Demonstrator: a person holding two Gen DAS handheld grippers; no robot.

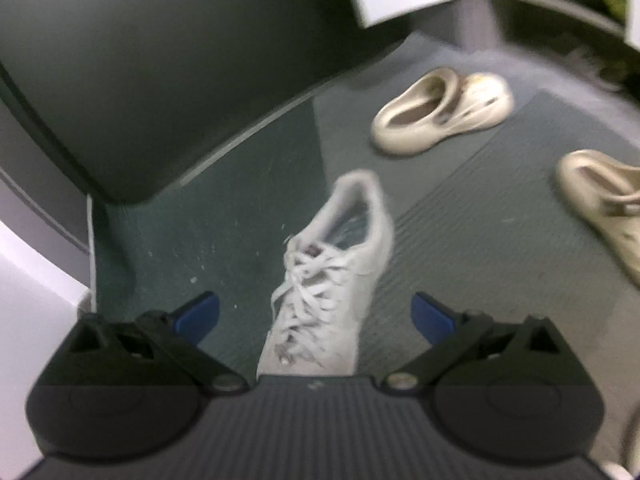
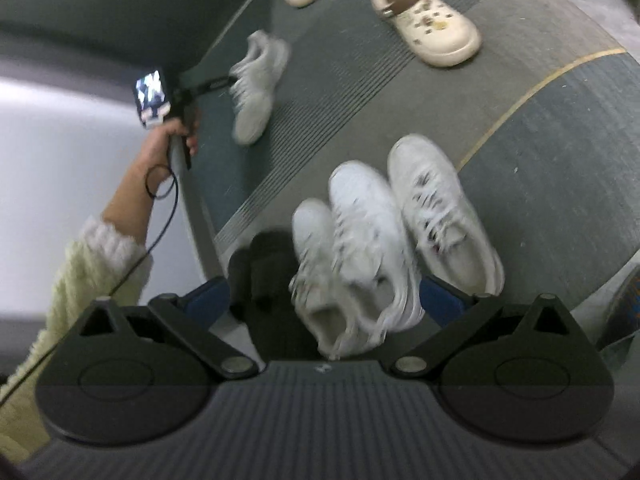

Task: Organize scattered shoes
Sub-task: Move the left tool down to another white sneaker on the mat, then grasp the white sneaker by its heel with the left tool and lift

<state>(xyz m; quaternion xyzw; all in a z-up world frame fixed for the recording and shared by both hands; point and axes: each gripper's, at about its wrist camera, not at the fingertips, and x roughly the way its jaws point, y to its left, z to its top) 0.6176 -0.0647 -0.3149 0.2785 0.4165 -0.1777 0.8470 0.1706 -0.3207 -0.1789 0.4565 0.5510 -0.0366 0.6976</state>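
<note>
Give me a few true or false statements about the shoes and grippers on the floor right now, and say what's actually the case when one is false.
1. The left gripper is open above a laced grey sneaker. True.
2. The right gripper is clamped on a black boot. False: it is open over white sneakers.
3. The cream clog with charms has a brown strap. True.
4. All shoes are lined up in a rack. False: they lie on the floor.
</note>
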